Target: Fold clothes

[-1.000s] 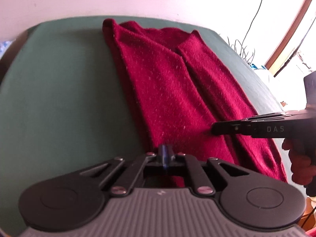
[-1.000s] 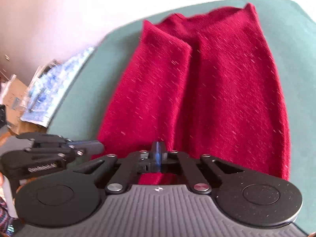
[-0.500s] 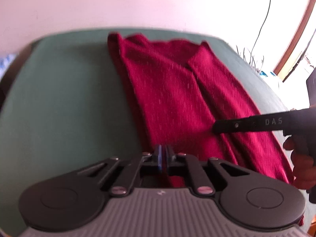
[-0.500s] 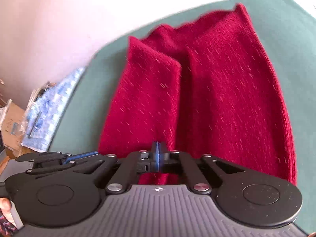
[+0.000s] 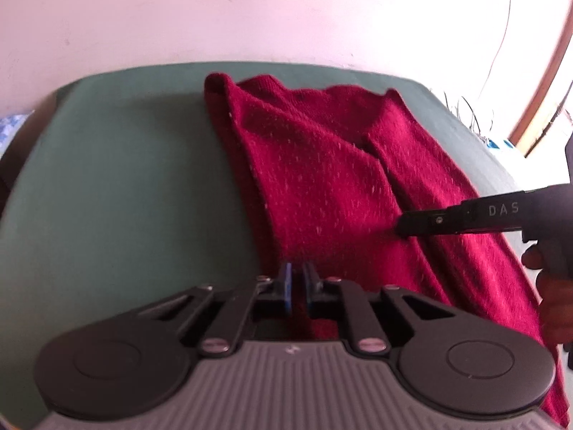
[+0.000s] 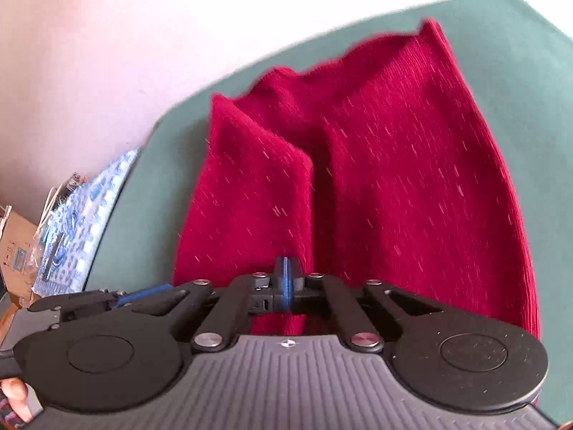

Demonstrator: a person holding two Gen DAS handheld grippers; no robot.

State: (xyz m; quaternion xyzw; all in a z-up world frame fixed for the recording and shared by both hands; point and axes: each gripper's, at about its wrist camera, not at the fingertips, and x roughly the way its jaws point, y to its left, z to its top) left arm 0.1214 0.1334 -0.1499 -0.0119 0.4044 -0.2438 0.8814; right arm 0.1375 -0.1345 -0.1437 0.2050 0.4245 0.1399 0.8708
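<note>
Table (image 5: 107,186): green top, rounded corners, set against a plain pale wall (image 5: 250,10). Red knit garment (image 5: 322,186) lies lengthwise on it, both long sides folded inward, near hem at the table's front edge. Left gripper (image 5: 297,283): fingers nearly together, clamped on the garment's near edge. Right gripper (image 6: 285,279): fingers together, pinching the hem. A thin dark cable (image 5: 501,36) hangs down the wall on the right, beside a wooden frame (image 5: 548,82). On the left, blue-patterned cloth (image 6: 78,222) and a cardboard box (image 6: 16,247).
</note>
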